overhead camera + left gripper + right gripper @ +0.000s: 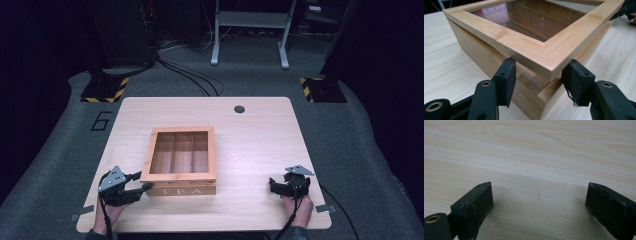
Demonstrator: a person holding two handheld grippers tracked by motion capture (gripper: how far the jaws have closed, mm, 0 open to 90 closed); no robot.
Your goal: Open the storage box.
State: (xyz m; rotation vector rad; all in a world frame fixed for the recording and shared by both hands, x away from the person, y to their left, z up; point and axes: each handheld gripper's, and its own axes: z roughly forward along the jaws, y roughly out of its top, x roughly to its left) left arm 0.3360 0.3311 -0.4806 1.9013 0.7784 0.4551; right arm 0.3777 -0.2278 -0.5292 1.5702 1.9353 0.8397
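Jaws of the left gripper (537, 75) straddle the near left corner of the tea box (180, 160), seemingly not yet pressing it. Right of the box, the right gripper (539, 202) gapes over bare table (260, 130).

A bamboo tea box (180, 165) with a glass-windowed lid sits right before the left hand-held gripper (142, 182), its near corner between that gripper's jaws, lid slightly ajar.

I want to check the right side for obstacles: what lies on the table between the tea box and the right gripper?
Nothing: the high view shows bare table between the tea box and the right gripper.
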